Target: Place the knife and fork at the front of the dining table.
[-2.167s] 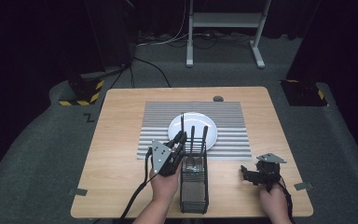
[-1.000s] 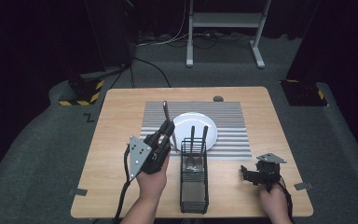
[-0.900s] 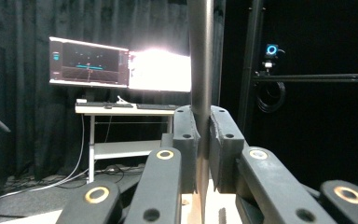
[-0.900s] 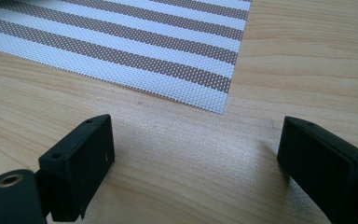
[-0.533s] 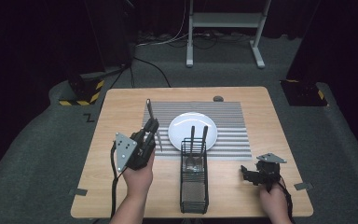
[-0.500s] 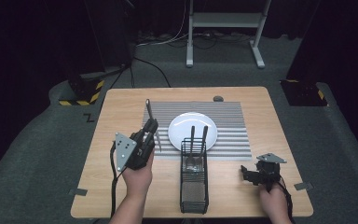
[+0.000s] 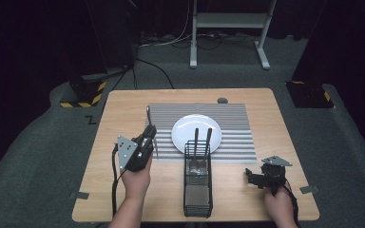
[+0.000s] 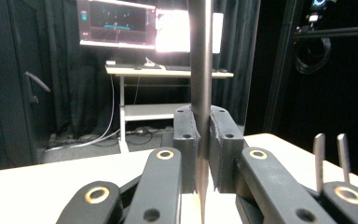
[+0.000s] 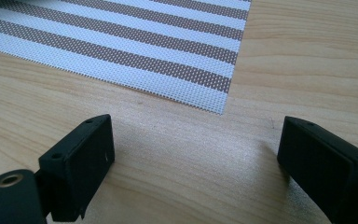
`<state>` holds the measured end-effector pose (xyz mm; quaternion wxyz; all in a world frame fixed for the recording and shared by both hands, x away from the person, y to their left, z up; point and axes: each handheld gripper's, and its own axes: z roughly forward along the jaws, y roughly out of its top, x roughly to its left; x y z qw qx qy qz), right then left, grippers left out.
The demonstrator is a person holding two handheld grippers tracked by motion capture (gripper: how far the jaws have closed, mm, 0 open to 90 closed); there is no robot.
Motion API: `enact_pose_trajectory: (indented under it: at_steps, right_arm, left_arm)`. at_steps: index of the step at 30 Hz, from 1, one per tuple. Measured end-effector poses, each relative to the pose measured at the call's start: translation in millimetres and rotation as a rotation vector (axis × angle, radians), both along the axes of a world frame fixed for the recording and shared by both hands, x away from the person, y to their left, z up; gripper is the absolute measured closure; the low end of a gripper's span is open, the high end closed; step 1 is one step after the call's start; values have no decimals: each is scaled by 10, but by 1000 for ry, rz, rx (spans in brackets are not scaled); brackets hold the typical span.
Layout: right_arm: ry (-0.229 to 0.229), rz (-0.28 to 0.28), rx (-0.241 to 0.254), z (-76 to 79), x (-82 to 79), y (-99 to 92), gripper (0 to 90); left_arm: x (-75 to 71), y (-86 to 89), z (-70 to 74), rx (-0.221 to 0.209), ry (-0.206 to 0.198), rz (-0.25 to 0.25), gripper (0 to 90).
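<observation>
My left gripper (image 7: 148,140) is shut on a long metal utensil (image 7: 150,124), held over the left edge of the striped placemat (image 7: 233,137), left of the white plate (image 7: 190,127). In the left gripper view the utensil's shaft (image 8: 200,70) rises upright between the pads (image 8: 185,140), which press on it from both sides. A black wire basket (image 7: 198,190) stands at the table's front with two utensil handles (image 7: 202,138) sticking up out of it. My right gripper (image 7: 251,177) rests open on the wood at the front right, with nothing between its fingers (image 9: 81,158).
A small dark round object (image 7: 222,100) lies at the far edge of the wooden table (image 7: 123,109). The placemat's corner (image 9: 209,100) lies just ahead of the right gripper. Beyond the table are dark carpet, a metal stand and cables.
The left gripper has carried the utensil from above the basket to the left and downward, to the plate's left side. The right gripper has stayed put.
</observation>
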<state>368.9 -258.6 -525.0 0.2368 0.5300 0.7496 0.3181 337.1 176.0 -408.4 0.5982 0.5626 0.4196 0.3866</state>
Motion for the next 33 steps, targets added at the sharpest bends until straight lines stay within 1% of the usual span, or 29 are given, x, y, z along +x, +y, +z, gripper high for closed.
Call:
enact_pose_trajectory:
  at_steps: [2,3,5,8,12,15,20,23,29,33]
  right_arm:
    - [0,0,1,0,1,0,106]
    - [0,2,1,0,0,0,107]
    - [0,9,3,-1,-1,3,107]
    - [0,12,3,-1,-2,5,107]
    - [-1,12,2,-1,-2,5,107]
    - [0,10,3,-1,-3,6,107]
    - [-1,10,2,-1,-4,6,107]
    - [-1,10,2,-1,-4,6,107]
    - [-1,10,2,-1,-4,6,107]
    - [-1,10,1,-1,-4,6,107]
  left_arm:
    - [18,10,-20,-5,7,2,823]
    - [56,33,-59,-10,23,5,823]
    - [92,50,-92,-8,39,11,823]
    - [125,65,-123,-9,50,13,823]
    - [200,87,-178,-3,74,17,823]
    - [245,95,-212,-13,91,18,823]
    - [311,95,-263,-4,111,21,823]
    - [369,87,-298,9,126,23,823]
    - [499,74,-369,15,160,26,823]
    - [567,77,-395,20,175,29,823]
